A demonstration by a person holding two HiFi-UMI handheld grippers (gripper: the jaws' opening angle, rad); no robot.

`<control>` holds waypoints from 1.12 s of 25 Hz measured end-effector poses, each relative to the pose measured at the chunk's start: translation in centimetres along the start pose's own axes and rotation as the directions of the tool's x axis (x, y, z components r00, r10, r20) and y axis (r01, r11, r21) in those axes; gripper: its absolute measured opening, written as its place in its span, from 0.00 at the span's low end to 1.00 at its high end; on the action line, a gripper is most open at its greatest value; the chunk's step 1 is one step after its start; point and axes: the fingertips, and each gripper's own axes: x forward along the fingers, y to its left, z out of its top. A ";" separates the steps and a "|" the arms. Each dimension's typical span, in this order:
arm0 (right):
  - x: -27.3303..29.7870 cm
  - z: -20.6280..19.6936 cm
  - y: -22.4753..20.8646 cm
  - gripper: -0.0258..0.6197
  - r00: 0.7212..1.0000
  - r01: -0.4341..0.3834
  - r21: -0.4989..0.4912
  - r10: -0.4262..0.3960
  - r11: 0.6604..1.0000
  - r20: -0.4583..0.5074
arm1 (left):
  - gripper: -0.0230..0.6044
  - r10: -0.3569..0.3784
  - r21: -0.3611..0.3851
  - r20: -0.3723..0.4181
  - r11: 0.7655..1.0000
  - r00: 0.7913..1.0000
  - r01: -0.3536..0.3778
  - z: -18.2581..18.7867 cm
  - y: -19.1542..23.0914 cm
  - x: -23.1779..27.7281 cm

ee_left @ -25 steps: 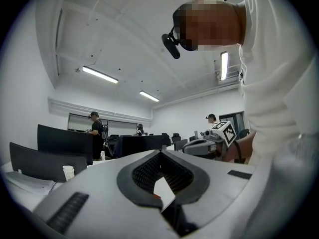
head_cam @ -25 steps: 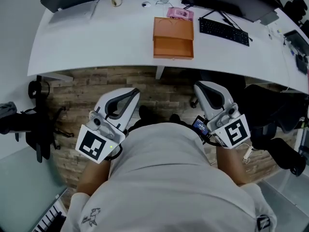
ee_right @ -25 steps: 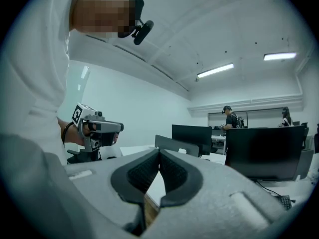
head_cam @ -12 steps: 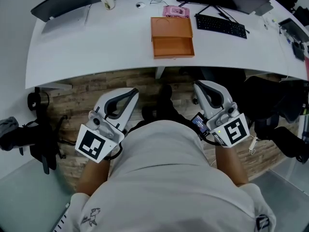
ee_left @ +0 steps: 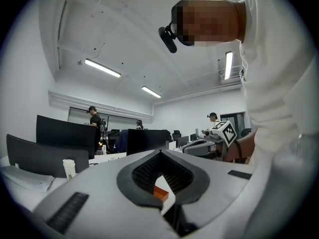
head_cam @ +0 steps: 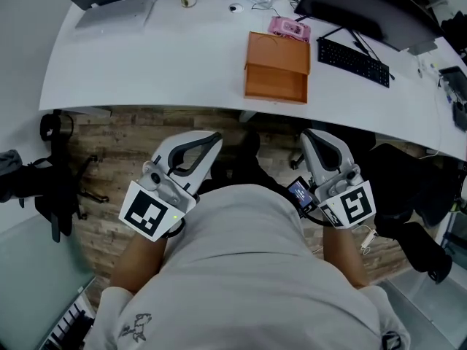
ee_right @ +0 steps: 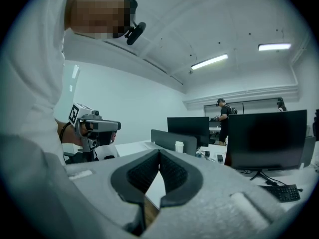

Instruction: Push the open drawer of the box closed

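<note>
My left gripper (head_cam: 211, 141) and my right gripper (head_cam: 309, 137) both hang low in front of me, over the brown wooden floor (head_cam: 131, 133). They are on the near side of the big curved white desk (head_cam: 146, 57). Both are clenched tight, with nothing between the jaws.

The small orange box (head_cam: 278, 55) sits on the desk, well apart from both grippers. Its shallow orange drawer (head_cam: 274, 87) sticks out toward me, wide open. A long black keyboard (head_cam: 355, 62) lies near the box on its right. A flat pink thing (head_cam: 290, 28) lies just behind the box.
</note>
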 end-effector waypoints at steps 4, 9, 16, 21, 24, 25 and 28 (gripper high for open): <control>1.4 -1.8 -2.0 0.04 0.999 -0.022 0.023 0.023 0.999 -0.034 | 0.04 0.004 -0.005 -0.021 1.000 1.000 -0.004 -1.2 0.9 2.0; 2.9 -4.9 -5.0 0.04 0.997 -0.033 0.066 0.037 0.997 -0.074 | 0.04 0.005 -0.021 -0.082 1.000 0.997 -0.006 -3.9 2.0 5.3; 3.8 -9.9 -7.4 0.04 0.989 -0.044 0.113 0.059 0.993 -0.135 | 0.04 -0.011 -0.055 -0.123 0.998 0.992 0.005 -7.6 3.1 9.1; 4.3 -13.0 -8.9 0.08 0.983 -0.038 0.180 0.069 0.983 -0.169 | 0.04 -0.029 -0.066 -0.154 0.998 0.988 0.019 -10.2 3.6 11.2; 5.0 -14.7 -9.4 0.09 0.979 -0.037 0.213 0.078 0.976 -0.187 | 0.04 -0.044 -0.056 -0.167 0.998 0.985 0.035 -11.8 4.0 12.1; 5.2 -15.3 -9.5 0.09 0.978 -0.038 0.221 0.082 0.975 -0.194 | 0.04 -0.050 -0.057 -0.173 0.998 0.984 0.040 -12.4 4.0 12.4; 5.7 -17.3 -10.1 0.11 0.974 -0.030 0.251 0.085 0.968 -0.211 | 0.04 -0.064 -0.070 -0.198 0.996 0.978 0.051 -14.5 4.1 13.2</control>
